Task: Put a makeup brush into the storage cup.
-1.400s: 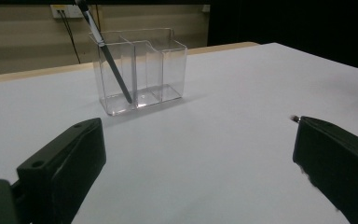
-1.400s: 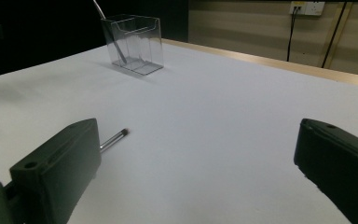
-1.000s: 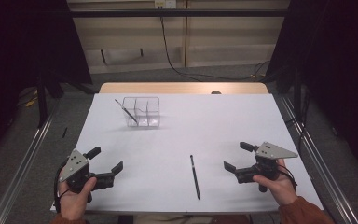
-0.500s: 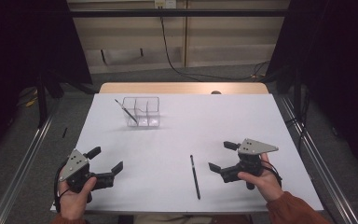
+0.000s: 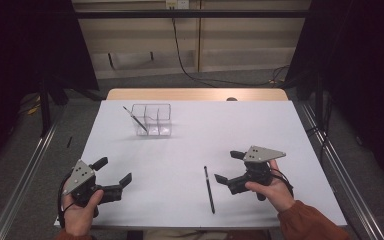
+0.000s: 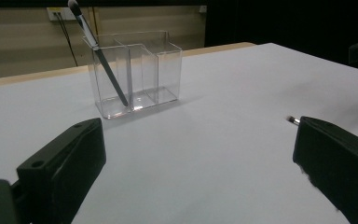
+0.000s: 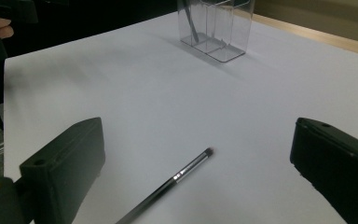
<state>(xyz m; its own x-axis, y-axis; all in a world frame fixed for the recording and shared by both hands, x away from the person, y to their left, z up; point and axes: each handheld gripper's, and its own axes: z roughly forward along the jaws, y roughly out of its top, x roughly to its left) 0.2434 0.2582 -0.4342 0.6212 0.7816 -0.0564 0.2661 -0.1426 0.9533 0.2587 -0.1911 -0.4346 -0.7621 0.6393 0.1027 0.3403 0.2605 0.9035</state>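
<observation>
The brush [image 5: 209,189] lies flat on the white table [image 5: 190,150], near the front edge, just left of the right gripper [image 5: 228,166] and not touching it. The gripper's jaws point left toward it and stand wide open, holding nothing. In the right gripper view the brush [image 7: 168,183] sits between and ahead of the two black jaws, running diagonally w/ its small tip end up-right and the handle passing out at the bottom edge; a silver ferrule shows mid-shaft.

Left gripper [image 5: 113,173] is at the front-left corner of the table, well apart from the brush, jaws also spread open & empty, pointing right and a bit away from the person.

High view gives the layout: clear organizer [image 5: 153,120] toward the far side, left of centre, w/ a second brush [image 5: 134,118] leaning in its left compartment, head sticking out up-left. The left gripper view shows the organizer [image 6: 137,74] close up: three compartments side by side, the second brush [image 6: 98,53] tilted in the left one, bristle head above the rim. It also catches a small light tip at the right jaw's edge, prob. the end of the lying brush, but too little shows to be sure. The right gripper view shows the organizer [image 7: 216,25] far off at top.

Right hand [image 5: 272,190] grips its tool from behind-below, forearm in a rust sleeve [image 5: 307,225] coming in from bottom right. Left hand [image 5: 80,210] wraps its handle from below, wrist at the bottom edge.
</observation>
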